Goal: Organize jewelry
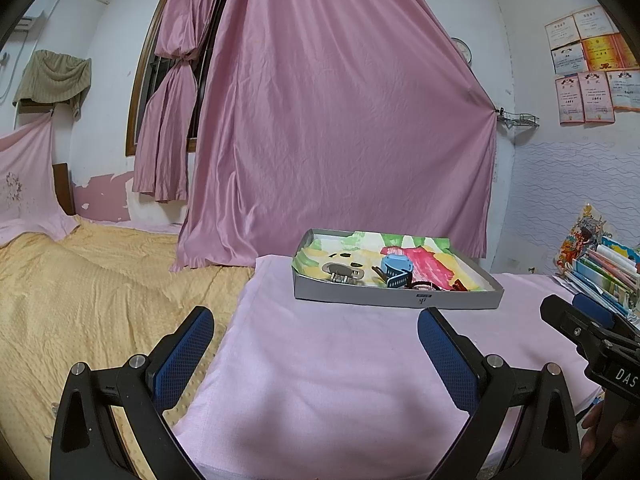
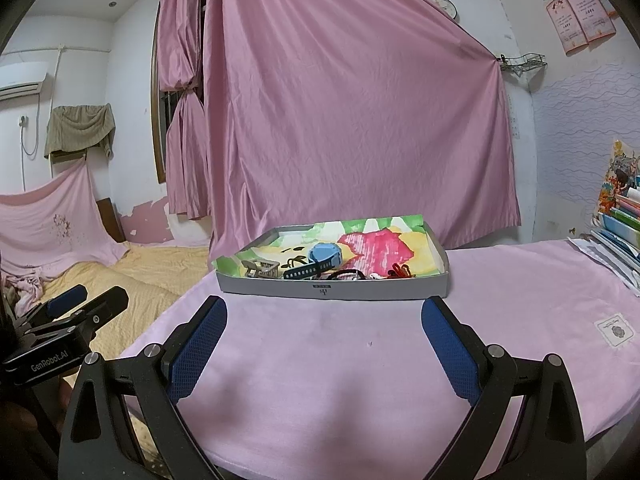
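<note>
Your left tongs (image 1: pixel 316 336) and right tongs (image 2: pixel 324 326) are both spread wide, released and holding nothing, above the pink-covered counter (image 2: pixel 320 360). Ahead on it sits a shallow grey box (image 2: pixel 332 290) holding a blue watch (image 2: pixel 320 260), a metal bracelet (image 1: pixel 342 272) and red cords (image 2: pixel 400 270).

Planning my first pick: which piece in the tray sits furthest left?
The beige metal clasp-like piece, alone at the grey tray's left end. The blue watch lies toward the middle, the black band and red piece further right.
</note>
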`<act>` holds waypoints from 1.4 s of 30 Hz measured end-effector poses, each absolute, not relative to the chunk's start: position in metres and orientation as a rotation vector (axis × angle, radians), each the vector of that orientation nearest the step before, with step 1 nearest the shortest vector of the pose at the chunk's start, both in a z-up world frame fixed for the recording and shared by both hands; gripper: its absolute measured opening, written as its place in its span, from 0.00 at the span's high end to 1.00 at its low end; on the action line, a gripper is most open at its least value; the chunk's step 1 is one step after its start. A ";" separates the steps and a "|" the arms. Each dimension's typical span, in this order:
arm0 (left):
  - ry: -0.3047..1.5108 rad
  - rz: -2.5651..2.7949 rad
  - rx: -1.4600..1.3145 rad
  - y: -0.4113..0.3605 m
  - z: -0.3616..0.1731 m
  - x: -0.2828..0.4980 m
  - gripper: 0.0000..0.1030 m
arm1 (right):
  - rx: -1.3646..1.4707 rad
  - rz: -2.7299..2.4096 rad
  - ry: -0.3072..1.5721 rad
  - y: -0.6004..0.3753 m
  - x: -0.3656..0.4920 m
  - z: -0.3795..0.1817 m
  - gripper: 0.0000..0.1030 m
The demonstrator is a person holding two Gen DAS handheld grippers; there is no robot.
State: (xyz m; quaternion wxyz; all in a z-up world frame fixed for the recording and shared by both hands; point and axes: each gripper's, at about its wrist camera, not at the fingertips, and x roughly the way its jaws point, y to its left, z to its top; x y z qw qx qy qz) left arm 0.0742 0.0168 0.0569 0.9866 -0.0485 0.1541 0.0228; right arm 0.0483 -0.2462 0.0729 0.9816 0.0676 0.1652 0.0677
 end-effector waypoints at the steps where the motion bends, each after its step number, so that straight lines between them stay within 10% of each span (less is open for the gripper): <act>1: 0.311 0.046 -0.096 0.017 0.057 0.074 0.01 | 0.137 0.136 0.333 -0.247 0.048 0.072 0.07; 42: 0.313 0.016 -0.102 0.018 0.055 0.068 0.01 | 0.138 0.133 0.338 -0.246 0.050 0.071 0.07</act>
